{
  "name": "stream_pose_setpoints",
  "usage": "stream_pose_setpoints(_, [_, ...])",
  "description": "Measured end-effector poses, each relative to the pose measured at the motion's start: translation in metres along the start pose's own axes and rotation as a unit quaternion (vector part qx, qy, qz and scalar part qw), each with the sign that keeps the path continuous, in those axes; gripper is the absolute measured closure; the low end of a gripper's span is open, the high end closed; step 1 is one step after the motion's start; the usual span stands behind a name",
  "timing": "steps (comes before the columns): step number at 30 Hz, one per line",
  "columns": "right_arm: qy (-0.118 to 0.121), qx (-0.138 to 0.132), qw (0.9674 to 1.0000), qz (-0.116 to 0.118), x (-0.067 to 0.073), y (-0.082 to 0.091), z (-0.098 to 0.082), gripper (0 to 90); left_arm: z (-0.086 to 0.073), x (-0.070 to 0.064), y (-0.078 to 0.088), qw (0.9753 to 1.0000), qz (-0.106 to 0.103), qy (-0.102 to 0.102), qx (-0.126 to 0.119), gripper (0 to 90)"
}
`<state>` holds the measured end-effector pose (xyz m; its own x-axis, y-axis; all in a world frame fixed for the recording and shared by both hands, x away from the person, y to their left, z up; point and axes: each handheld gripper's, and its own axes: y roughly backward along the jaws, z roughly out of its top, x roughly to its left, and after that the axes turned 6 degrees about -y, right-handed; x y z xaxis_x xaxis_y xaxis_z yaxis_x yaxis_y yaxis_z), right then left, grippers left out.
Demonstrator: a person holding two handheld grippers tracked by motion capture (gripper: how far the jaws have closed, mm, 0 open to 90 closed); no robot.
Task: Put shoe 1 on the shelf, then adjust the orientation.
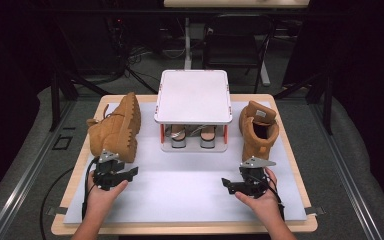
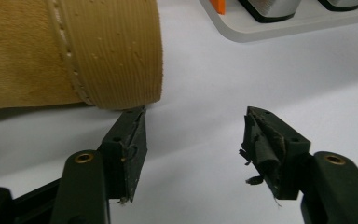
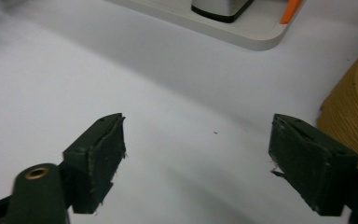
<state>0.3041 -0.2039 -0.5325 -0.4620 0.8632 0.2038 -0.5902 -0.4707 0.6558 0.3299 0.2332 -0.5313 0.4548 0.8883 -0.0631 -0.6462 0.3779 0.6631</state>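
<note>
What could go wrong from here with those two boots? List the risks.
1. The left boot lies on its side, sole toward the rack; the open left gripper sits right at its sole edge, so a grab there could slip off.
2. The right boot stands upright; a pinch low at its toe by the open right gripper might tip it.
3. The rack's lower shelf already holds shoes, leaving little room.

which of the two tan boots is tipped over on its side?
The left boot, by the left gripper: it lies with its lugged sole facing right. The right boot stands upright, opening up.
</note>
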Motion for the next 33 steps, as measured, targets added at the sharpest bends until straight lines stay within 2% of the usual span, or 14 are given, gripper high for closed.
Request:
stream_pose_setpoints(5, [0.019,0.008,0.9998,-0.007,0.004,-0.001,-0.002,16.9,-0.001,0.004,0.002,1.0000,-0.003,0.008,0.001,30.4])
stream_pose_setpoints(8, [0.022,0.004,0.9996,-0.015,0.005,-0.001,-0.004,17.3,-0.001,0.003,0.003,1.0000,-0.004,0.003,0.004,26.6])
stream_pose_setpoints(12, [0.021,0.000,0.9996,-0.021,0.002,0.001,-0.006,24.0,0.000,0.005,0.006,0.9999,-0.010,0.003,-0.003,23.3])
stream_pose_setpoints(16, [0.020,-0.009,0.9993,-0.029,-0.002,0.001,-0.006,28.5,0.001,0.008,0.007,0.9999,-0.007,0.005,-0.006,23.0])
stream_pose_setpoints(19, [0.024,-0.011,0.9993,-0.027,-0.003,0.002,-0.006,33.0,0.001,0.013,0.011,1.0000,0.005,0.006,-0.005,26.3])
stream_pose_setpoints(21, [0.032,-0.017,0.9985,-0.040,-0.003,0.002,-0.007,35.8,0.000,0.017,0.013,0.9999,0.010,0.009,-0.004,29.9])
stream_pose_setpoints(26, [0.049,-0.012,0.9975,-0.051,-0.003,0.000,-0.008,39.1,-0.001,0.024,0.017,0.9996,0.020,0.021,-0.005,35.8])
stream_pose_setpoints(32, [0.049,0.002,0.9980,-0.040,-0.005,-0.003,-0.009,44.7,-0.002,0.028,0.018,0.9994,0.026,0.022,-0.006,40.7])
stream_pose_setpoints(33, [0.046,0.005,0.9984,-0.033,-0.005,-0.004,-0.009,46.1,-0.001,0.029,0.019,0.9996,0.022,0.016,-0.009,41.3])
